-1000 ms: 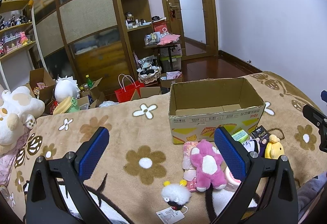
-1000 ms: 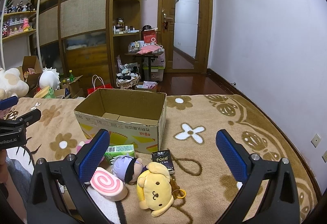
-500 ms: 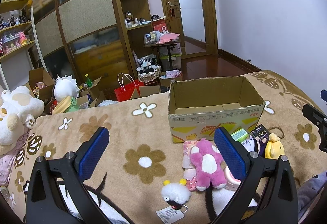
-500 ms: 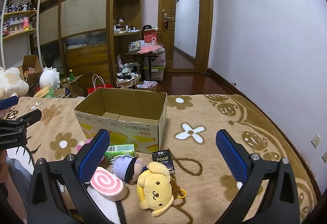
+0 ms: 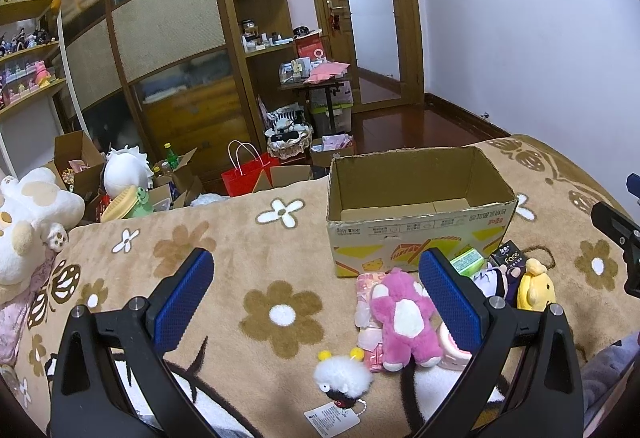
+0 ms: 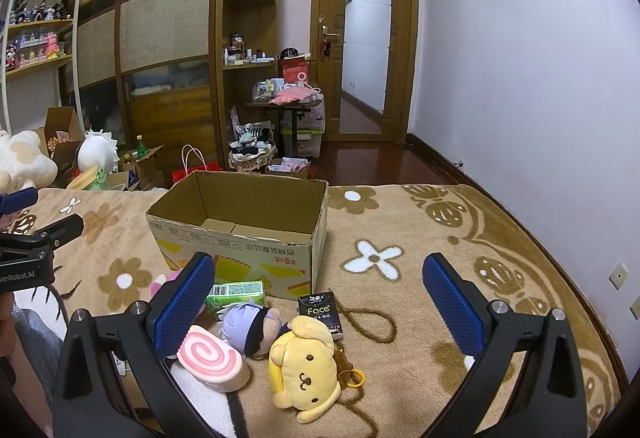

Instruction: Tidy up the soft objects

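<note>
Left to right on the flower-patterned blanket (image 5: 280, 262): the left gripper (image 5: 316, 290) hangs with its jaws spread wide, holding nothing. Between its blue pads, at 6 o'clock in the left wrist view, lies one white fluffy sheep keychain (image 5: 343, 378) with a paper tag. Just at its 2 o'clock lies one pink plush bear (image 5: 402, 318) on a pink packet (image 5: 366, 302), partly covered by the right-hand pad. At 12 o'clock from the bear stands one open cardboard box (image 5: 416, 234), with only its bottom flaps showing inside.

In the right wrist view, the right gripper (image 6: 318, 302) is likewise spread wide and empty. Near its left pad lies one pink swirl roll cushion (image 6: 210, 360); touching that, one purple-haired plush doll (image 6: 250, 326), then one yellow dog plush (image 6: 306, 370) at 6 o'clock. Between these and the box's front wall lie one green tissue pack (image 6: 238, 292) and one black "Face" tissue pack (image 6: 321, 312). That makes five plush toys and two tissue packs, all outside the box.
</note>
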